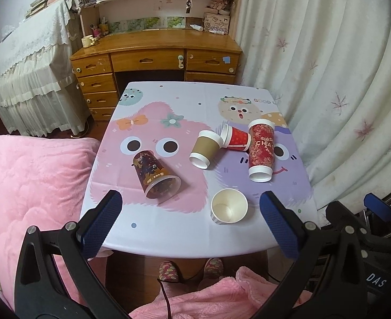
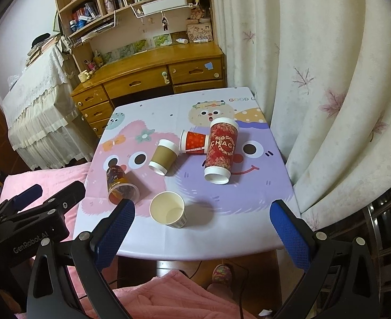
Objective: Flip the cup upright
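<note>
Several cups are on the cartoon-print table (image 1: 185, 234) (image 2: 222, 239). A clear plastic cup with a dark print (image 1: 155, 176) (image 2: 119, 183), a brown paper cup (image 1: 204, 148) (image 2: 165, 156), a small red cup (image 1: 236, 137) (image 2: 195, 142) and a tall red "CHAGEE" cup (image 1: 261, 150) (image 2: 221, 150) all lie on their sides. A white paper cup (image 1: 228, 206) (image 2: 169, 210) stands upright near the front edge. My left gripper (image 1: 191, 208) and right gripper (image 2: 202, 216) are both open and empty, held above the table's front edge.
A pink blanket (image 1: 30, 186) covers the bed at the left. White curtains (image 1: 328, 79) hang close to the table's right side. A wooden desk with drawers (image 1: 155, 58) stands behind the table. Slippered feet (image 1: 169, 269) are under the front edge.
</note>
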`<state>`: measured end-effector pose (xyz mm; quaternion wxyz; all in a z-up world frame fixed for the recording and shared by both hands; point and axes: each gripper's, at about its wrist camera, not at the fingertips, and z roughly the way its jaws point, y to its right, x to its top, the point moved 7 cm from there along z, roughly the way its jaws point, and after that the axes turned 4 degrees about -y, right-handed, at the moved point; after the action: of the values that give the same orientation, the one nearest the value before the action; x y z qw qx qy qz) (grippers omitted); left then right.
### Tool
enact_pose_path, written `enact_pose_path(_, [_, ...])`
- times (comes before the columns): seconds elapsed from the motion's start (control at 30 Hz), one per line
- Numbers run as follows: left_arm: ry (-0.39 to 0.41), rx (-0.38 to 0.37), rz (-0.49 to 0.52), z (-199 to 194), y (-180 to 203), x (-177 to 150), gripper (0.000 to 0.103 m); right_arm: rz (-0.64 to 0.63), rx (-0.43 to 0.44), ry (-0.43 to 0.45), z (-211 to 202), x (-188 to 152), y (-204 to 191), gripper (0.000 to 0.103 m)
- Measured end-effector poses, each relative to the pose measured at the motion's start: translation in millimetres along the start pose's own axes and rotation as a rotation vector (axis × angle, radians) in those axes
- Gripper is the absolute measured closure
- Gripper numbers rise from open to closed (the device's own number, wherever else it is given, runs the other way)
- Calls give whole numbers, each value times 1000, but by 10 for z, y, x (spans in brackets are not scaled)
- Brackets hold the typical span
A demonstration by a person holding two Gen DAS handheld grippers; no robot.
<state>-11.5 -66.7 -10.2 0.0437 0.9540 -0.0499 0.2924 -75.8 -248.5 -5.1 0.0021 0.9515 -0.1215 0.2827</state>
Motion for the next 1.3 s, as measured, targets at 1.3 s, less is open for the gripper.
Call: enact_pose_path(1.3, [7, 14, 18, -17, -57, 19, 0, 4, -12, -28, 130, -46, -32, 0])
